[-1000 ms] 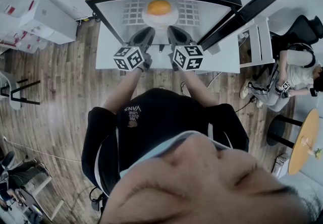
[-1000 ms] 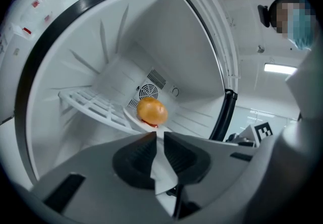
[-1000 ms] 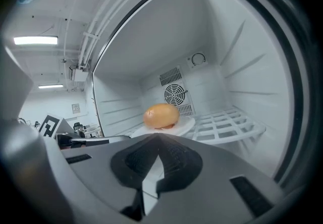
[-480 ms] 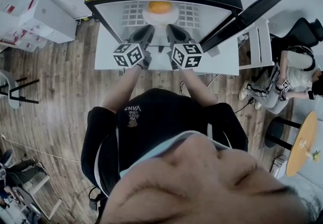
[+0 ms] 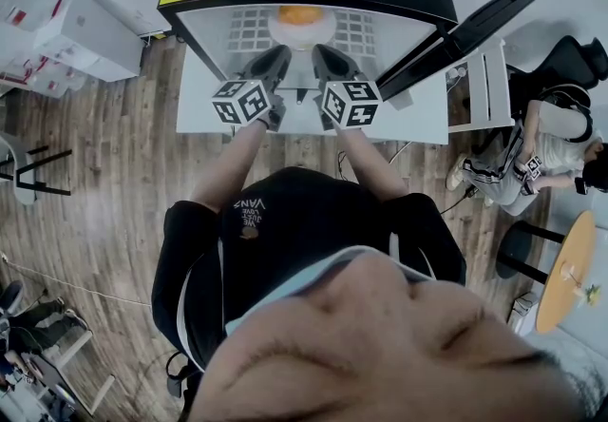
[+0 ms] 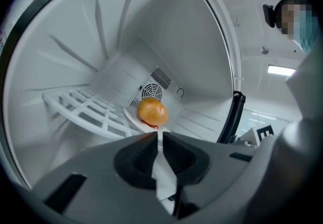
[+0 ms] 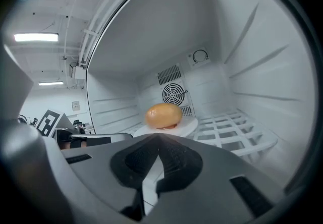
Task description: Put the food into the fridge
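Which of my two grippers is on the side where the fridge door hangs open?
The right gripper: the black door stands open just to its right, while the left gripper holds the opposite edge of the plate.

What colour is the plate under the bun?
White; the plate shows best in the right gripper view, beneath the bun.

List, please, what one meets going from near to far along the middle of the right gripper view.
right gripper → white plate → burger → round fan grille
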